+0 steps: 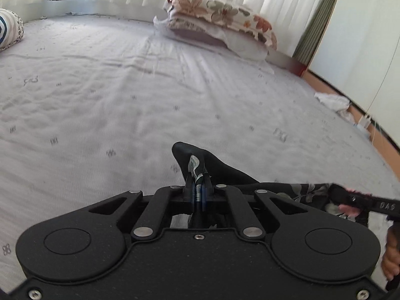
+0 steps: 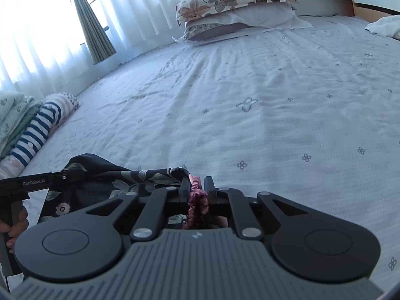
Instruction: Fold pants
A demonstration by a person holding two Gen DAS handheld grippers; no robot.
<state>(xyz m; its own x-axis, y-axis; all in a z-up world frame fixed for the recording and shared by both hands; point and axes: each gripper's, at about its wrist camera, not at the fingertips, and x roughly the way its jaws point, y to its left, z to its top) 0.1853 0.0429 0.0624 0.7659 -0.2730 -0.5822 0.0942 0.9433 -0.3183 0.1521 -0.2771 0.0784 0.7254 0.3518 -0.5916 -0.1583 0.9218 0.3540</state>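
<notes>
Dark pants with a pale flower print [image 2: 120,177] hang stretched between my two grippers, just above the bed sheet [image 2: 250,105]. My left gripper [image 1: 197,175] is shut on a dark fold of the pants [image 1: 190,152] that pokes up past its fingertips. In the right wrist view my right gripper [image 2: 198,187] is shut on a bunched pink part of the same pants [image 2: 198,200]. The cloth runs from the left gripper to the lower right [image 1: 295,192]. The lower part of the pants is hidden behind the gripper bodies.
Stacked floral pillows [image 1: 220,17] lie at the far end of the bed, before white curtains. A striped bundle [image 2: 37,130] and folded bedding sit at the left side. White cloth [image 1: 332,101] lies near the right bed edge [image 1: 375,130]. A hand [image 2: 15,222] grips the left handle.
</notes>
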